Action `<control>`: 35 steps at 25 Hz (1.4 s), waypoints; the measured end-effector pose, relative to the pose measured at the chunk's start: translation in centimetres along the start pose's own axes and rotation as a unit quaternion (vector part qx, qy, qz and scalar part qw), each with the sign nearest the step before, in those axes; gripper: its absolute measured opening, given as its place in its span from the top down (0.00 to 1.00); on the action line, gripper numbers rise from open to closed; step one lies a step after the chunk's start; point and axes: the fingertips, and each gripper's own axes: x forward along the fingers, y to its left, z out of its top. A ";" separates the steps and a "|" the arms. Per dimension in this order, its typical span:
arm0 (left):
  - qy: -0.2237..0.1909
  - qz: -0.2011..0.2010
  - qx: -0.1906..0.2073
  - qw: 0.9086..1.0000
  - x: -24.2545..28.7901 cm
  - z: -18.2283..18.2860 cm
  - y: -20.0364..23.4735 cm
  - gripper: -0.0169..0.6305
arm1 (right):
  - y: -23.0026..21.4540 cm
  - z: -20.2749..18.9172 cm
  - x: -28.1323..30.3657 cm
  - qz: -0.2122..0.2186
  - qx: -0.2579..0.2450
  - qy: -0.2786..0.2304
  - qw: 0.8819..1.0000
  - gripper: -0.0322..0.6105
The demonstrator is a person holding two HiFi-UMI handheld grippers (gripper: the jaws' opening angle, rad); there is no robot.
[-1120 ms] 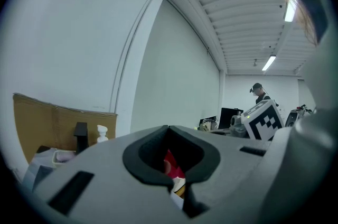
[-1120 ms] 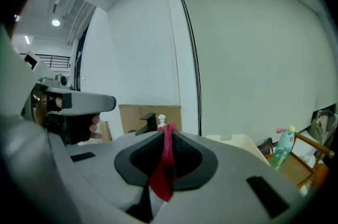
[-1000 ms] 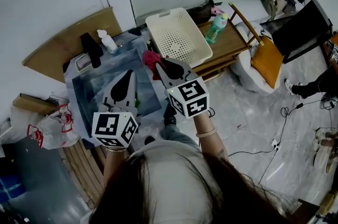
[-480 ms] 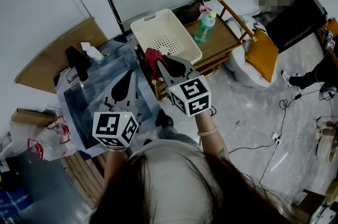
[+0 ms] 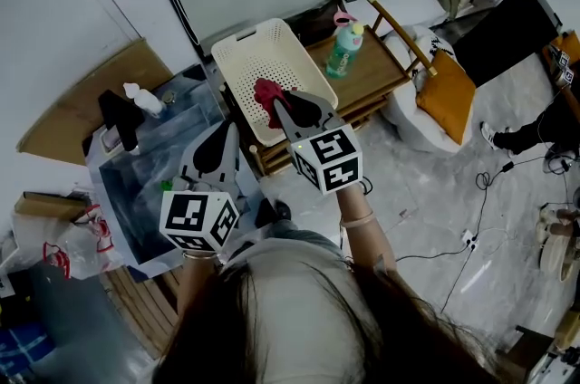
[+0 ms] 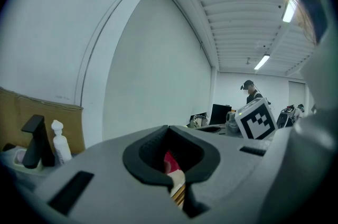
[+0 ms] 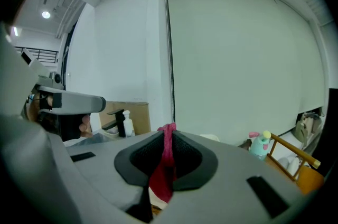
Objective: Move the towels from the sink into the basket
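The right gripper (image 5: 277, 105) pinches the red towel (image 5: 265, 92) in its fingers above the white basket (image 5: 237, 56) for dropping, while the left gripper (image 5: 228, 130), left of the basket, keeps fingers closed, empty.

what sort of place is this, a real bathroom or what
Probably a staged washroom corner inside a lab or office, not a real bathroom. The blue-grey sink with its black faucet backs onto a bare wooden board, loose black cables trail over the pale floor, and a computer monitor stands behind.
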 end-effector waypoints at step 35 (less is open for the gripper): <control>0.027 0.034 -0.014 0.999 2.9 -2.2 2.1 0.96 | -11.3 -15.6 11.2 -0.010 -0.132 0.246 0.960 0.85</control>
